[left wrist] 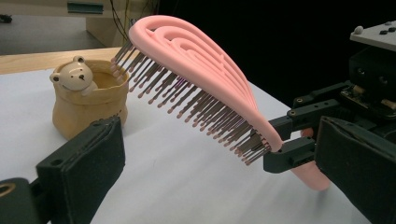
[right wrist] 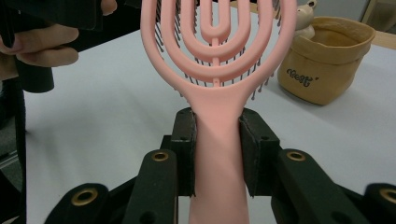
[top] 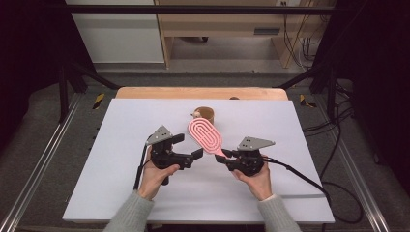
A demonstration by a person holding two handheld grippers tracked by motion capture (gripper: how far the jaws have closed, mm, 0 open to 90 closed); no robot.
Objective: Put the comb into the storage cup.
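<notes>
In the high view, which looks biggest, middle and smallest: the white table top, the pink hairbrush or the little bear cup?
1. White table top, by far the biggest.
2. Pink hairbrush.
3. Bear cup, smallest, though it sits farther from the camera and the hairbrush partly hides it.

I saw one piece of writing: small dark cursive lettering printed on the front of the tan pot (right wrist: 322, 65) with the bear figure on its rim, seen in the right gripper view. It was too small and blurred to read for sure, possibly "Cosy". I could read nothing else anywhere.
</notes>
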